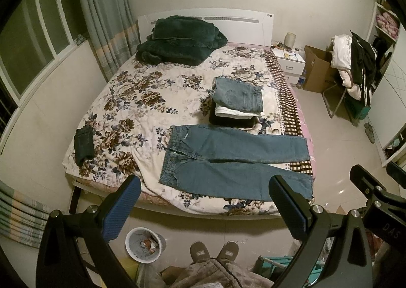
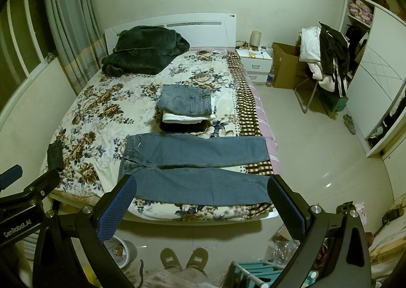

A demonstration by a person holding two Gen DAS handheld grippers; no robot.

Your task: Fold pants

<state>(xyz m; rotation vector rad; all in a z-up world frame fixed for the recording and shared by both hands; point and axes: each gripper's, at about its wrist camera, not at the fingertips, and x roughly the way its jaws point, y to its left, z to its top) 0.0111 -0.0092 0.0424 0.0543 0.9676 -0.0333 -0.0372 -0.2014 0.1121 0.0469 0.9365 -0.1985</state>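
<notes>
Left wrist view first: the left tongs (image 1: pixel 204 201) are spread wide apart with nothing between them, held up in the air well short of the bed (image 1: pixel 121 100). The blue jeans (image 1: pixel 236 161) are laid out flat across the near end of the floral bedspread, waistband to the left, both legs running off to the right, side by side with a thin gap between them. Just behind them sits a stack of folded clothes (image 1: pixel 238 103): folded denim on top, something white under it, something black at the bottom. A small dark folded garment (image 1: pixel 83 146) is over by the bed's left edge and a dark green blanket (image 1: pixel 177 42) is heaped up at the headboard. A bit of the right tongs (image 1: pixel 375 186) pokes in at the right edge. A wastebasket (image 1: pixel 144 245) and the person's slippers (image 1: pixel 214 252) are on the floor below.

Right wrist view: the right tongs (image 2: pixel 201 199) are also wide apart and empty, off the bed. Same jeans (image 2: pixel 198 168), flat and unfolded, near leg along the bed's front edge. Stack (image 2: pixel 187 110) right behind. The left tongs' (image 2: pixel 11 172) tip shows at the left edge, and I can't tell much more about them from here.
</notes>
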